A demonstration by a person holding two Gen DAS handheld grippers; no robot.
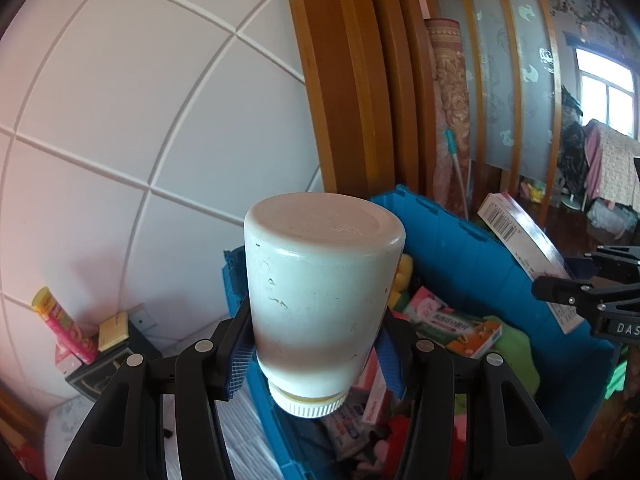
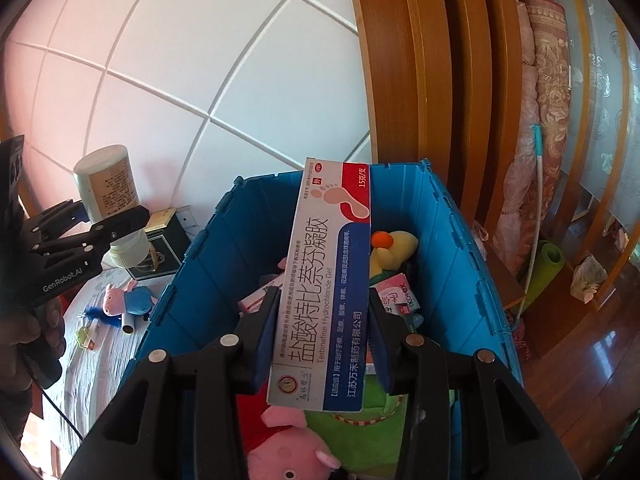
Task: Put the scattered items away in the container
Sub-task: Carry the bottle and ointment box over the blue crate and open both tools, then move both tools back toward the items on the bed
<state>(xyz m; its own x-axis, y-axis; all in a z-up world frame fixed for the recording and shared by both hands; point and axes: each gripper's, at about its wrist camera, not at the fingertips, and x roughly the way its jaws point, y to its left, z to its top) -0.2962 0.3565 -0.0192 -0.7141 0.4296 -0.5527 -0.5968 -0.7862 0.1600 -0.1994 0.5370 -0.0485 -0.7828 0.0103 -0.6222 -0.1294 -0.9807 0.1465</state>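
Note:
My left gripper (image 1: pixel 316 356) is shut on a white bottle (image 1: pixel 320 296), held cap-down above the left rim of the blue crate (image 1: pixel 460 248). From the right wrist view the same bottle (image 2: pixel 106 188) sits in the left gripper (image 2: pixel 110 224), left of the crate (image 2: pixel 452 264). My right gripper (image 2: pixel 322 332) is shut on a long white, red and blue medicine box (image 2: pixel 324 284), held over the crate. That box (image 1: pixel 524 252) shows at the right of the left wrist view, with the right gripper (image 1: pixel 560 292). The crate holds plush toys and small boxes.
On the table left of the crate lie a pig plush (image 2: pixel 126 300), a small tube (image 2: pixel 128 322) and a small packet (image 2: pixel 88 336). A dark box (image 1: pixel 104 356) with a pink tube (image 1: pixel 64 324) stands by the white wall. Wooden door frames and a rolled carpet (image 2: pixel 548 120) stand behind.

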